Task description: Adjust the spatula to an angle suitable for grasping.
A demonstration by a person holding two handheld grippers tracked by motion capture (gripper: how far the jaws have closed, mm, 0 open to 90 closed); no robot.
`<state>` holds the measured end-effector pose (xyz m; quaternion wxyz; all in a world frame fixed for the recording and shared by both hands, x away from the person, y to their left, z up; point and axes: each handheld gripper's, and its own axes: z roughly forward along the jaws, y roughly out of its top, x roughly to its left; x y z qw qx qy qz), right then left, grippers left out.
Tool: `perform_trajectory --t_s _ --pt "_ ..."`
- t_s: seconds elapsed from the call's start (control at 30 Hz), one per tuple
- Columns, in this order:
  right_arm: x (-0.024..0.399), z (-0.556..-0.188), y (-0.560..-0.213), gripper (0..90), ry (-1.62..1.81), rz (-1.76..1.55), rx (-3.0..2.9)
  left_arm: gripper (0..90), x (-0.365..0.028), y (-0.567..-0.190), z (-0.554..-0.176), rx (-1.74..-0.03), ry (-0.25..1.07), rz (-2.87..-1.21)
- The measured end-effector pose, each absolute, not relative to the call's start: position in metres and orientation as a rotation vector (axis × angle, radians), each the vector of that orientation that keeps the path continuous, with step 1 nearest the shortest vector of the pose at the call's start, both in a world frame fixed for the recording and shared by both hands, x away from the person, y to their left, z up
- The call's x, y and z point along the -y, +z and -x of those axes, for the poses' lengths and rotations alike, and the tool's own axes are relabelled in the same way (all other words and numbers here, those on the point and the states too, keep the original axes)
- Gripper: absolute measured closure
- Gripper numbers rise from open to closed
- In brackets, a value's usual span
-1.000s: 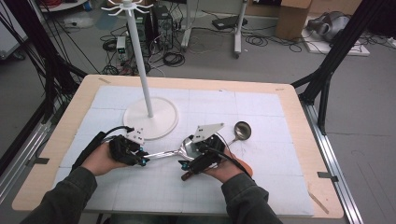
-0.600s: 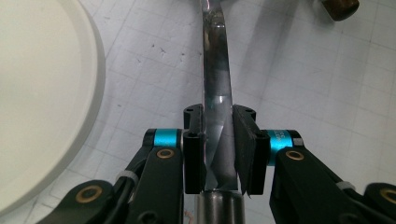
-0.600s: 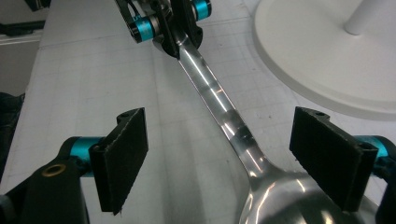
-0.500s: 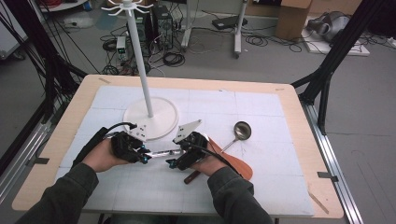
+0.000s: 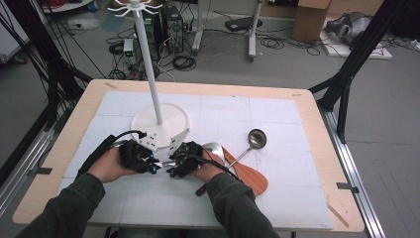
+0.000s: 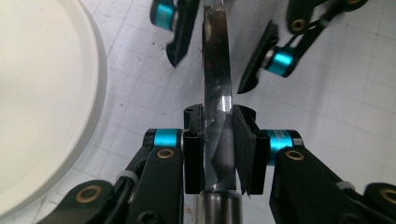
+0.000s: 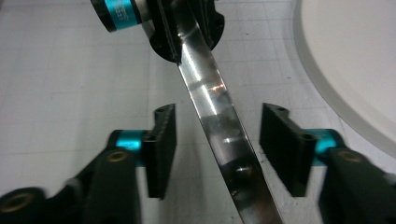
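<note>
A steel spoon's flat, shiny handle (image 6: 217, 88) lies level just above the white mat. My left gripper (image 6: 217, 140) is shut on it, both pads pressing its sides. My right gripper (image 7: 223, 149) faces the left one, and the same handle (image 7: 210, 102) runs slantwise between its jaws. Those jaws have just been closing, but gaps remain on both sides, so they do not touch it. In the high view the left gripper (image 5: 153, 166) and right gripper (image 5: 173, 167) meet tip to tip, and the spoon's bowl (image 5: 214, 148) shows beside the right hand.
A white stand has a round base (image 5: 161, 121) and a tall pole (image 5: 148, 64) just beyond the grippers. A steel ladle (image 5: 256, 138) and a wooden spatula (image 5: 247, 176) lie right of the right hand. The mat (image 5: 277, 119) covers a wooden table.
The right hand has moved left and slightly down until its gripper meets the left one, uncovering the wooden spatula. The left hand has stayed put.
</note>
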<state>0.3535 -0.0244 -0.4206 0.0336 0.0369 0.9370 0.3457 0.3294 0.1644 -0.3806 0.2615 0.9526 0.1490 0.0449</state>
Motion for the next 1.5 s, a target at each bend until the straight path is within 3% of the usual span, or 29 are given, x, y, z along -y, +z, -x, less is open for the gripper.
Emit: perform_trajectory --t_s 0.13,0.37,0.6,0.87,1.5 --pt "0.021 -0.354 -0.419 63.8 1.038 -0.042 -2.872 74.5 -0.164 -0.381 -0.329 -0.394 0.133 -2.58" --pt "0.023 -0.355 -0.416 67.0 1.049 -0.005 -2.864 73.0 -0.166 -0.377 -0.327 -0.408 0.164 -2.553" --pt "0.026 -0.358 -0.416 74.2 1.037 0.004 -2.876 59.2 -0.188 -0.354 -0.323 -0.466 0.21 -2.43" --pt "0.03 -0.358 -0.411 74.4 1.065 -0.028 -2.879 53.3 -0.216 -0.335 -0.319 -0.529 0.246 -2.299" --pt "0.048 -0.368 -0.4 74.5 1.134 -0.235 -2.82 55.8 -0.232 -0.329 -0.311 -0.508 0.221 -2.251"
